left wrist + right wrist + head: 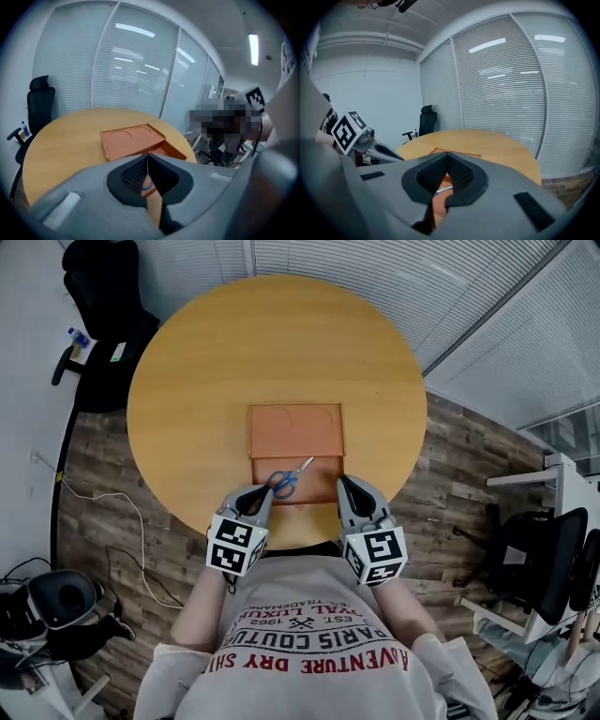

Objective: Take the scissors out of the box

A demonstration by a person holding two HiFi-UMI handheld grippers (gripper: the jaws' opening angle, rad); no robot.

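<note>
An orange box lies open near the front of the round wooden table, its lid folded back flat on the far side. Scissors with blue handles rest in the near half, blades pointing to the far right. My left gripper hovers at the box's near left corner, shut and empty. At the near right corner is my right gripper, also shut with nothing held. In the left gripper view the closed tips point at the lid. The right gripper view shows closed tips above the scissors.
A black office chair stands beyond the table at the far left. A cable and a round black device lie on the wooden floor at the left. Dark chairs and a white shelf crowd the right side. Blinds cover the glass walls.
</note>
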